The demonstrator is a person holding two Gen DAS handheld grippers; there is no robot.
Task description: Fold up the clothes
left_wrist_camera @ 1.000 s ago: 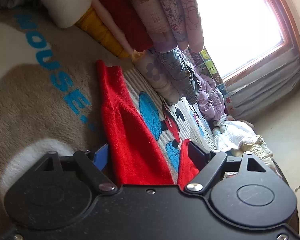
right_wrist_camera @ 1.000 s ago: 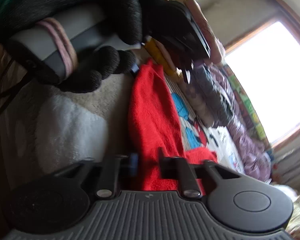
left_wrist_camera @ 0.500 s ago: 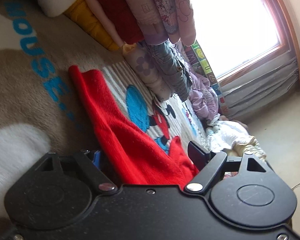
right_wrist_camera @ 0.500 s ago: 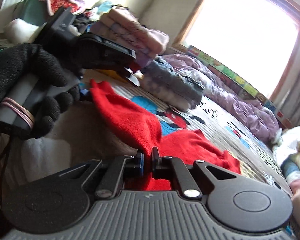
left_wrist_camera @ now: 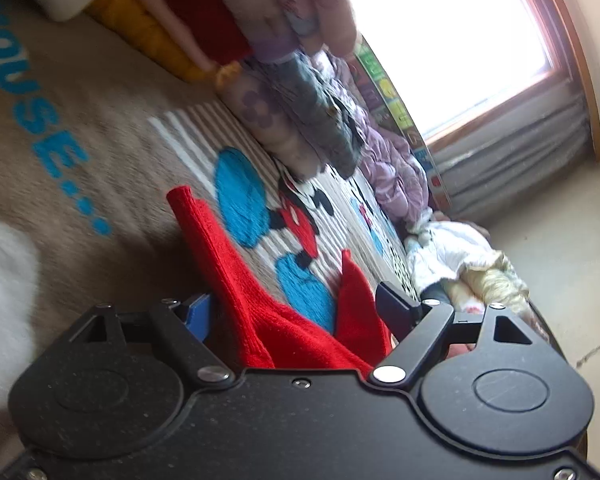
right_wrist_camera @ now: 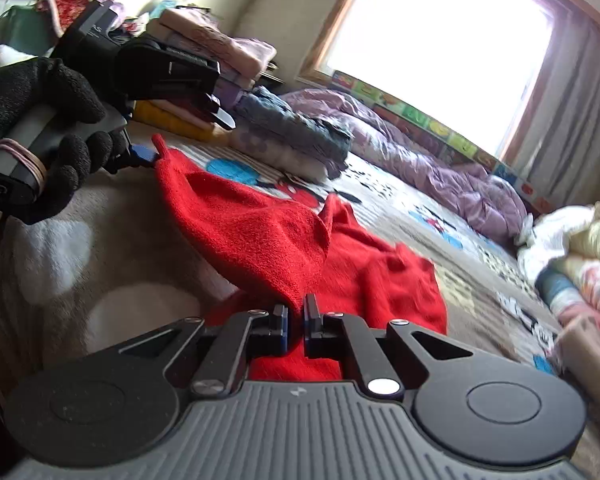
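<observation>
Red garment lifted between my two grippers over the bed.
My right gripper (right_wrist_camera: 296, 316) is clamped on a fold of the red garment (right_wrist_camera: 268, 236); my left gripper (left_wrist_camera: 296, 308) stands wide, cloth between its fingers, grip uncertain. The rest trails on the cartoon blanket (right_wrist_camera: 440, 216) mid-bed, beside folded stacks (right_wrist_camera: 220, 52).

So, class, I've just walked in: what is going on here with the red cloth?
A person in black gloves holds a gripper in each hand over a patterned blanket. The right gripper is shut on an edge of the red garment, lifting it. The left gripper has open jaws with red fabric between them. Folded clothes are stacked behind.
</observation>
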